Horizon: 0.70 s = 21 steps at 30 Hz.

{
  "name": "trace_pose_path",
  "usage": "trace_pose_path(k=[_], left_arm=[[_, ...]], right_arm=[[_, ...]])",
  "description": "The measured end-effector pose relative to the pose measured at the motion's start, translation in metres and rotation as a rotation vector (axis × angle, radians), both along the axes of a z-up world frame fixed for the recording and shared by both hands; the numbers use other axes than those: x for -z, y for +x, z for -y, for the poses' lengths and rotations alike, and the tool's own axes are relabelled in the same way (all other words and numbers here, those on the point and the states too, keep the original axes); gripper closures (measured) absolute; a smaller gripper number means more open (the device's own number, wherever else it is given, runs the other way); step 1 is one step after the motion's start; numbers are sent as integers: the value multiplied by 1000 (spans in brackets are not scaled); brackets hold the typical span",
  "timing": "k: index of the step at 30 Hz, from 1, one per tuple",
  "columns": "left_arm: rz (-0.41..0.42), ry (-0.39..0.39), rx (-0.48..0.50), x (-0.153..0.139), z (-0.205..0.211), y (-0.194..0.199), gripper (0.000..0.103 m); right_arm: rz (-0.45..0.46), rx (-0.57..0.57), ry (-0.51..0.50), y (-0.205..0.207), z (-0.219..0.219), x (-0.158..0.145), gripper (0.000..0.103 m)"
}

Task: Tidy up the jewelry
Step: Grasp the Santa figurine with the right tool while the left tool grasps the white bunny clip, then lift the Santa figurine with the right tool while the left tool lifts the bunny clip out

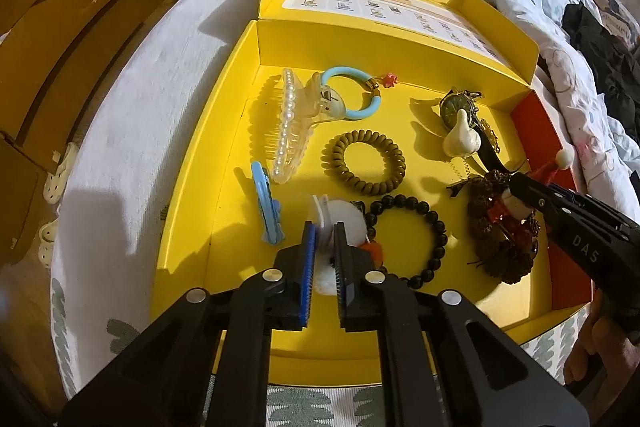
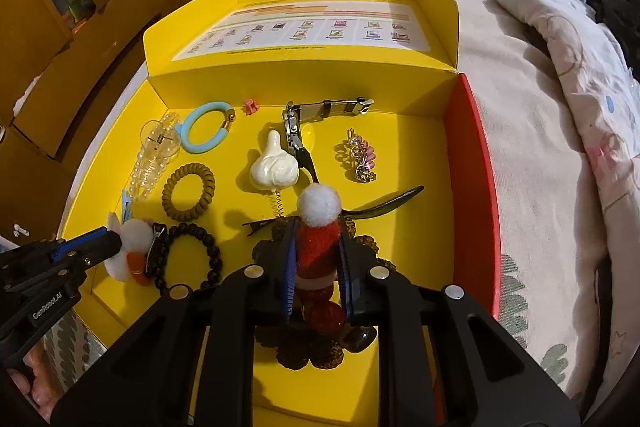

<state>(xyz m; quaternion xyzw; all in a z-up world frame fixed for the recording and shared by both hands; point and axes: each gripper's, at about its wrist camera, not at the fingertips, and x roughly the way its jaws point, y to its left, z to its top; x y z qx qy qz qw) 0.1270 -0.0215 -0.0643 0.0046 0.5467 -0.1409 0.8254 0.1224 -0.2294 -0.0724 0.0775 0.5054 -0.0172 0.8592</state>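
Observation:
A yellow box (image 1: 224, 131) on the bed holds the jewelry. My left gripper (image 1: 323, 227) is shut on a white fluffy duck hair clip (image 1: 344, 223), which also shows in the right wrist view (image 2: 134, 239). My right gripper (image 2: 318, 227) is shut on a red Santa-hat clip with a white pompom (image 2: 319, 205), over a brown beaded bracelet (image 1: 500, 247). A black bead bracelet (image 1: 416, 239) lies between them. A pearl claw clip (image 1: 288, 123), a light blue hair tie (image 1: 352, 93), an olive coil tie (image 1: 364, 163), a blue clip (image 1: 268, 211), a watch (image 1: 460, 105) and a cream garlic-shaped clip (image 2: 275, 167) lie further back.
The box lid (image 2: 320, 27) stands open at the back with a printed sheet inside. A small crown comb (image 2: 360, 159) lies by the red right wall (image 2: 480, 167). Bedding (image 2: 540, 7) lies to the right, wooden furniture (image 1: 60, 27) to the left.

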Motion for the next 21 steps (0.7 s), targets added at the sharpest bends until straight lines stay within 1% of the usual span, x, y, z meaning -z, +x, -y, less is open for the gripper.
trace_pose_path(k=[7,14,21], left_arm=[[-3,-45,-7,-6,-5,0,99],[22,-78,-2,-16,-7,-3,99],[61,-108,10,-34,-9,-12,99]], right_arm=[[11,5,1,-1,2,-5,85],[45,15,15,-6,9,-20,85],[67,15,20,-12,8,-33,85]])
